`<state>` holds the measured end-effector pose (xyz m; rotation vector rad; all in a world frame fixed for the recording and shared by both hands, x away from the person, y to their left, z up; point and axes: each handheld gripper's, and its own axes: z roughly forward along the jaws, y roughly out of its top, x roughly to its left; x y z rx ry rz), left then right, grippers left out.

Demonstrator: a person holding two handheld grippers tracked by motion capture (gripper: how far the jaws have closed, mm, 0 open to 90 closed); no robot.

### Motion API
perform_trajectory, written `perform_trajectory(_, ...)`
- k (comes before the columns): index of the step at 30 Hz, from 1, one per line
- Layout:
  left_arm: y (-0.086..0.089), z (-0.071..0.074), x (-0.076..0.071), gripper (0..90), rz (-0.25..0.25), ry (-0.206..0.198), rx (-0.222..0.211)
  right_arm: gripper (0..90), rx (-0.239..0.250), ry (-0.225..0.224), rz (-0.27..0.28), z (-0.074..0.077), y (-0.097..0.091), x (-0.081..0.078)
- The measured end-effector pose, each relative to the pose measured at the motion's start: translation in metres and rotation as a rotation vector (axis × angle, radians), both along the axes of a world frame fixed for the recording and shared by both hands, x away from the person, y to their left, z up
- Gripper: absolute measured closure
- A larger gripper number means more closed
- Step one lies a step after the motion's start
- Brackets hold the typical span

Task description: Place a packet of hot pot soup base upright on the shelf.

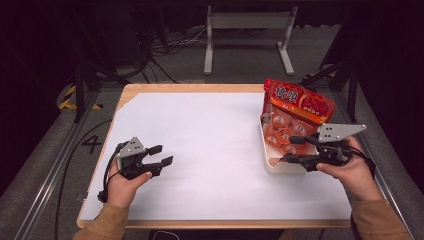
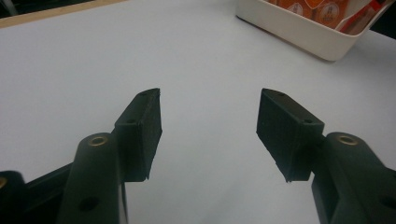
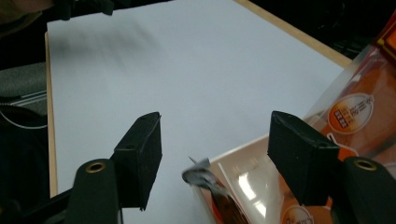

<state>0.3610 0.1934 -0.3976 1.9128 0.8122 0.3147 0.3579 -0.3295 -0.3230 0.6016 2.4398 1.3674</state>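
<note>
Now, from the high view, the red snack bag (image 1: 295, 112) is seen standing in the white tray (image 1: 280, 167) at three o'clock on the bench (image 1: 200, 150); the right claw (image 1: 294, 150) is spread wide beside it, nothing gripped. In the left gripper view, the left claw (image 2: 208, 133) is held wide and idle. In the right gripper view, the bag's corner is best cleared gently.

Right tongs (image 1: 295, 150) open at red snack bag (image 1: 297, 107) in white bin (image 1: 280, 165), left tongs (image 1: 161, 155) open
</note>
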Motion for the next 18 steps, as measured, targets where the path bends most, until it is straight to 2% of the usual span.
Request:
perform_trajectory(7,0.006,0.003,-0.010,39.9,-0.001,-0.016,-0.008,35.0,0.080,-0.046,-0.087,0.007,0.025,-0.008)
perform_trajectory(12,0.010,0.003,-0.017,39.4,0.004,-0.010,-0.009,33.9,0.090,-0.059,-0.112,0.003,0.044,-0.010)
perform_trajectory(13,0.013,0.002,-0.019,39.1,0.008,-0.013,-0.011,32.9,0.107,-0.051,-0.126,0.001,0.055,-0.011)
perform_trajectory(14,0.013,0.002,-0.019,39.1,0.008,-0.013,-0.011,32.9,0.107,-0.051,-0.126,0.001,0.055,-0.011)
perform_trajectory(18,0.017,0.002,-0.024,38.9,0.017,-0.016,-0.015,33.3,0.119,-0.096,-0.153,-0.004,0.069,-0.013)
